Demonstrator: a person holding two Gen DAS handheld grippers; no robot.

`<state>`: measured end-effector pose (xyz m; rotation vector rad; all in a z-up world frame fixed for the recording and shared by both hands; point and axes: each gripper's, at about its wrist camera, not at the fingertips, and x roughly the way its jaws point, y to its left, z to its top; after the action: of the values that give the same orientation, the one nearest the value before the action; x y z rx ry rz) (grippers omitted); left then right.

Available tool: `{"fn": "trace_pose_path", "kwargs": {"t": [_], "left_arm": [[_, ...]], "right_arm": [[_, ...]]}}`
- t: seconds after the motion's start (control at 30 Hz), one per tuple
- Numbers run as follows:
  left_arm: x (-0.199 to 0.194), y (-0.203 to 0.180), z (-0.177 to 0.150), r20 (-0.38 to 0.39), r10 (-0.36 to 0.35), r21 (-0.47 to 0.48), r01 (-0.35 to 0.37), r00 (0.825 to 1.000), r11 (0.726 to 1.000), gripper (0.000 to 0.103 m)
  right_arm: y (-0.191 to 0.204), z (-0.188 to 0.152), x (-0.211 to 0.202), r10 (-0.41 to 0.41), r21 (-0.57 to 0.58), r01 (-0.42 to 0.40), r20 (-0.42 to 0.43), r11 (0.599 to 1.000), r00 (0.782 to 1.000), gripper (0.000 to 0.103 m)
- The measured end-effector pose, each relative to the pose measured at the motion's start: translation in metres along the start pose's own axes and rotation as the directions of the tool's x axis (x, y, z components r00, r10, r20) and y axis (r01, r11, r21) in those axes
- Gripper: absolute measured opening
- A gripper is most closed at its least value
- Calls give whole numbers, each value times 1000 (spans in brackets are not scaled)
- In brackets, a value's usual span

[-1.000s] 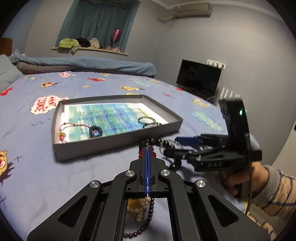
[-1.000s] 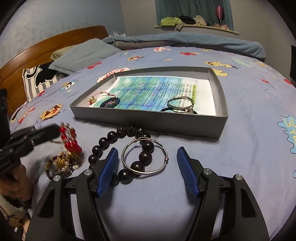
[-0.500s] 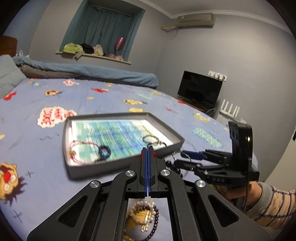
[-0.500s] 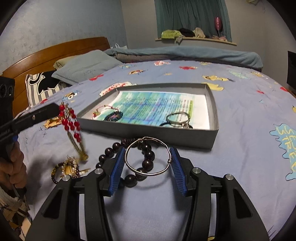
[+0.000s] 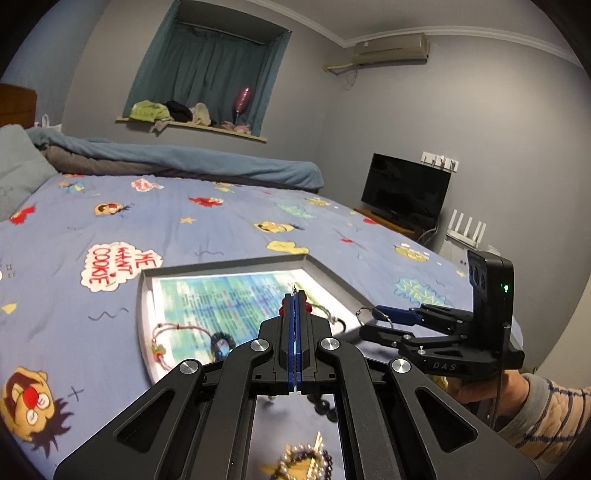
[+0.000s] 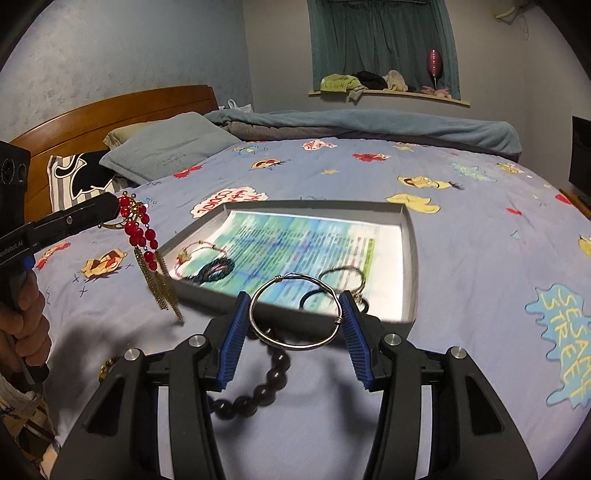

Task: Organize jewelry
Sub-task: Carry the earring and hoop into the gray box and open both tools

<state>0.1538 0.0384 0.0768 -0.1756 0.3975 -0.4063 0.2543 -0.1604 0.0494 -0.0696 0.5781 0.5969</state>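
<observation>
Tray (image 6: 410, 236) on bed (image 6: 461, 192).

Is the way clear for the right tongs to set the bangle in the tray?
Probably yes: the right tongs grip the bangle just before the tray's near wall, with nothing between.

A lavender-blue cotton bedsheet (image 6: 461, 266) carries cartoon prints in yellow, red and white; the shallow grey cardboard tray (image 6: 410, 236) holds blue-green printed paper (image 6: 295, 236); red bead-and-gold-chain earring (image 6: 142, 236); silver wire bangle (image 6: 295, 332)

Dark television (image 5: 405, 192); teal curtain (image 6: 382, 35); pillow (image 6: 168, 146)
</observation>
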Motion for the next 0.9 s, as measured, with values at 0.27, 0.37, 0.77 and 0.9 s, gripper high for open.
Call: {"fn": "trace_pose_path", "kwargs": {"t": [0.27,0.37,0.77,0.9], "left_arm": [[14,9,26,23,7,-5,-7,1000,1000,1],[19,13,35,32,7,-14,-6,999,1000,1],[61,23,21,-29,15,-55,-17,999,998,1],[73,30,8,-74,41,-63,-46,996,997,1]], "right_arm": [[-3,19,11,-5,-12,5,6,1000,1000,49],[-2,25,16,-4,-19,4,6,1000,1000,49],[1,40,60,24,-12,-24,-52,1000,998,49],[1,39,74,36,-2,-36,-78,999,996,49]]}}
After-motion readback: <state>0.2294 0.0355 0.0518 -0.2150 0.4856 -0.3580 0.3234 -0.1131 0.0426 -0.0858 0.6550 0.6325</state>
